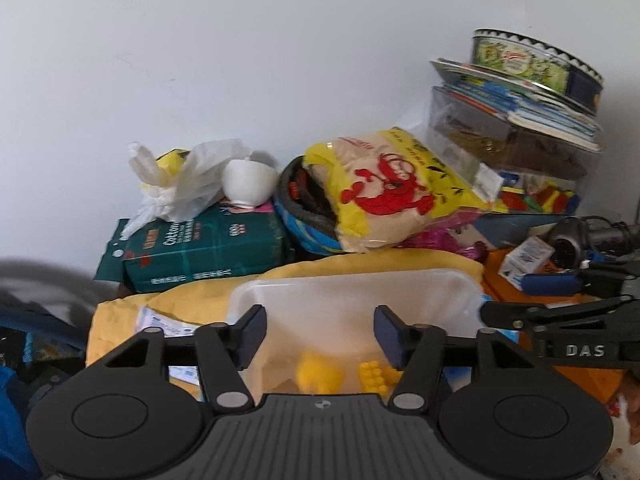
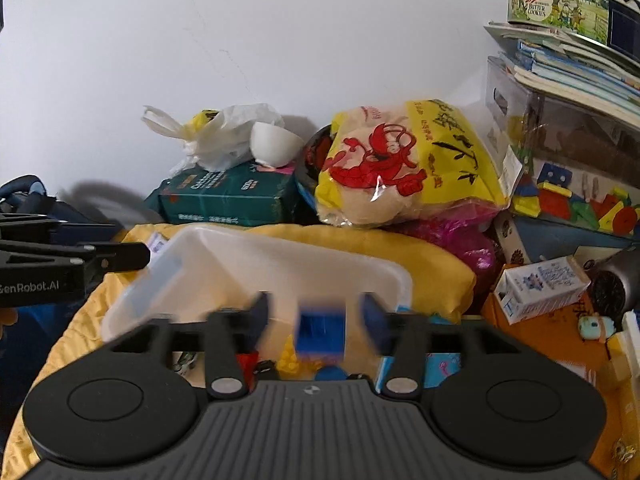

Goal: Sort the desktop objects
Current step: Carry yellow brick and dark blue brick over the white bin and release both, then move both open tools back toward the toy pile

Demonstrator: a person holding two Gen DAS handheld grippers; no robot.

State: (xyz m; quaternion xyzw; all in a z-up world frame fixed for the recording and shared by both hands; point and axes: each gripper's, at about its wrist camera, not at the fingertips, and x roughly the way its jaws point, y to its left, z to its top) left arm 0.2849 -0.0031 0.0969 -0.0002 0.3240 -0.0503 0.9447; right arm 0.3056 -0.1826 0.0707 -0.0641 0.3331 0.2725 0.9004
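A translucent white plastic bin (image 1: pixel 352 292) sits on a yellow cloth (image 1: pixel 120 320). My left gripper (image 1: pixel 320 329) hangs open over the bin with nothing between its pads. Below it lie a yellow block (image 1: pixel 320 372) and a studded yellow brick (image 1: pixel 374 376). In the right wrist view my right gripper (image 2: pixel 316 314) is open above the same bin (image 2: pixel 280 260). A blurred blue block (image 2: pixel 322 332) shows between its fingers with a gap on each side. Whether the block rests on anything I cannot tell. Red (image 2: pixel 246 362) and yellow (image 2: pixel 288 360) pieces lie beneath.
Against the wall stand a green tissue pack (image 1: pixel 204 248), a white bowl (image 1: pixel 248 184), a yellow snack bag with a red lobster (image 1: pixel 392 192) and a cookie tin (image 2: pixel 568 8) on stacked books over a clear box of coloured blocks (image 2: pixel 580 200). A small carton (image 2: pixel 540 284) lies at right.
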